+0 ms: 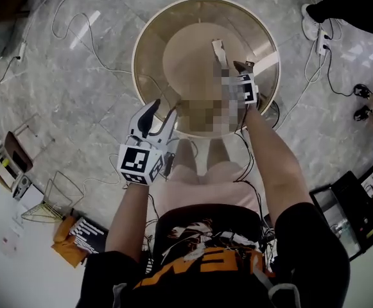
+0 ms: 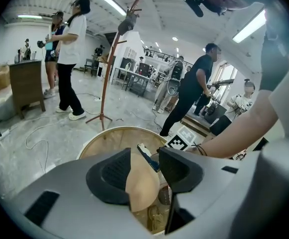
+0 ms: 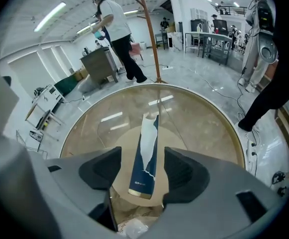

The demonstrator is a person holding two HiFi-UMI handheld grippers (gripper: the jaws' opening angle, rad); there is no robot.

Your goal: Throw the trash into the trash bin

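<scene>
The trash bin [image 1: 134,63] is a big round tub with a white rim, right below me; crumpled trash lies at its bottom. My right gripper [image 1: 235,67] hangs inside it, pointing steeply down. A long navy-and-white packet [image 3: 145,153] lies in line between its jaws, and bin shows on both sides of it, with neither pad touching. The same packet [image 1: 218,49] sticks out ahead of the gripper over the bin's floor. At the near left rim [image 2: 92,141] my left gripper [image 1: 155,118] stands open with nothing between its fingers.
Cables trail over the marble floor around the bin, with a power strip [image 1: 323,40] at the right. A wooden coat stand [image 2: 109,73] and several people stand beyond the bin. An orange bag [image 1: 67,236] and a black case [image 1: 346,213] lie near my feet.
</scene>
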